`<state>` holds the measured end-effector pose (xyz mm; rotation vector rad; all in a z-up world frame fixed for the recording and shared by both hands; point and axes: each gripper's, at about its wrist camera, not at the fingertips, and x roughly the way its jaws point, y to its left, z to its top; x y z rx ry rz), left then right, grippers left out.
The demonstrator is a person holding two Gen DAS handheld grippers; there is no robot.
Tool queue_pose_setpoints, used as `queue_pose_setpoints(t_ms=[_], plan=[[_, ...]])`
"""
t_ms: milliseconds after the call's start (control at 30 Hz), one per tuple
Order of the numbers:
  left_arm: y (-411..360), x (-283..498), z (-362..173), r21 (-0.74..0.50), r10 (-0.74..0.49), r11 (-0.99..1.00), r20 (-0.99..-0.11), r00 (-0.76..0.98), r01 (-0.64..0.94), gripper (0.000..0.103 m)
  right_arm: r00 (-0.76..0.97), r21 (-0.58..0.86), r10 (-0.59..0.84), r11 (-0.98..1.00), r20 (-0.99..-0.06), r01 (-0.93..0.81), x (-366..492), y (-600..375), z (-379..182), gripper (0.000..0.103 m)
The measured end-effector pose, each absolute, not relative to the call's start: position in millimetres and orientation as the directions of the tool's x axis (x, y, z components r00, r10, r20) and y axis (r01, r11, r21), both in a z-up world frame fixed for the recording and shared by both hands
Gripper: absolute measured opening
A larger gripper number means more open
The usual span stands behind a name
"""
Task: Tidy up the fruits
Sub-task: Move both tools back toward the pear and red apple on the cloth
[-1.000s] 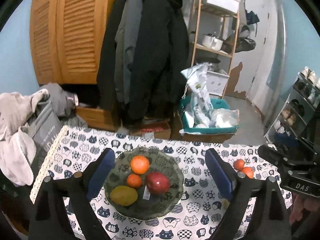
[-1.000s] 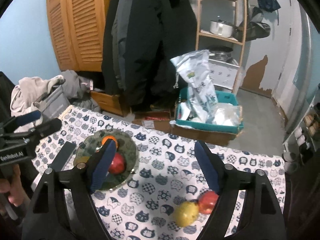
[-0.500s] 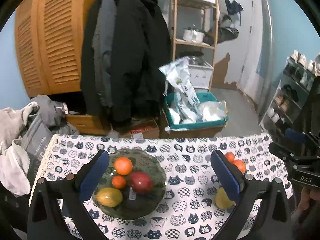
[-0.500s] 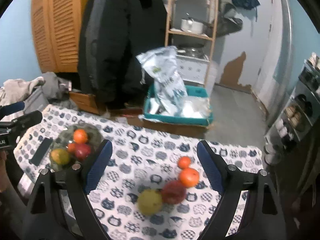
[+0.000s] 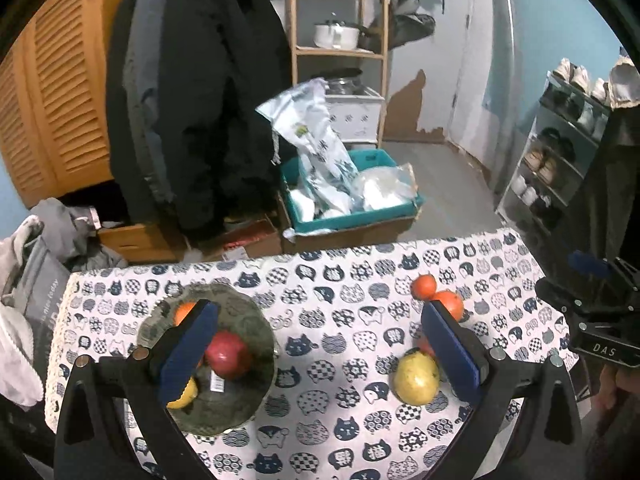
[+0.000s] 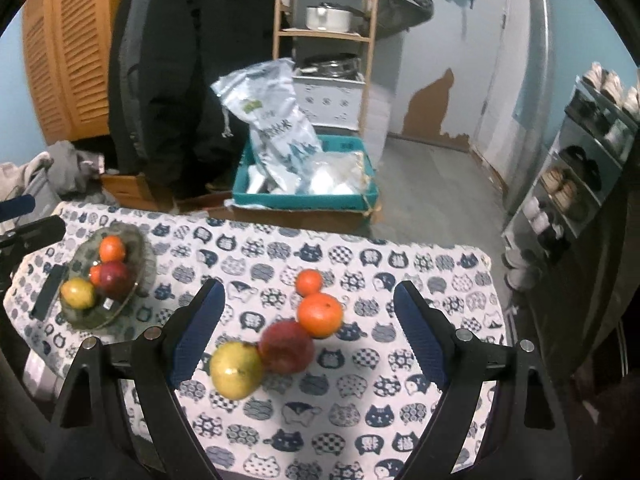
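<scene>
Fruits in two groups on the cat-print tabletop

Four loose fruits (image 6: 286,336) lie in a touching diagonal row on the tabletop (image 6: 400,264), well apart from the filled bowl (image 6: 140,248). The right hand-held gripper (image 6: 308,334) gapes wide above them, empty. The left hand-held gripper (image 5: 320,354) hangs wide open, empty.

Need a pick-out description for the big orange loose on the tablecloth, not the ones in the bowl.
Start at the cat-print tablecloth and skip the green bowl at its left end. Four fruits lie loose in a diagonal row between the right gripper fingers. The big orange is second from the far end, touching the red apple, and clearly larger than the small orange behind it.
</scene>
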<state>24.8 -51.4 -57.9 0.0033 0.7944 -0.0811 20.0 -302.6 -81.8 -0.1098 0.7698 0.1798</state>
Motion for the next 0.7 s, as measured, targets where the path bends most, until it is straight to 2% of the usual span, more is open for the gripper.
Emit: queue_pose_setpoints(t_ms=[400,700], plan=[[-84,42,-113,-0.059,-0.115,0.992,-0.808,0.578,0.115,0.102,0.667,-0.04,0.079,0.986,-0.74,-0.161,29,-319,-107,0.085],[-107,52,-159,-0.065,-0.125,0.988,-0.869,0.478,0.14,0.102,0.582,-0.022,0.068,0.989,-0.811,-0.145,38,-325,-150,0.085]])
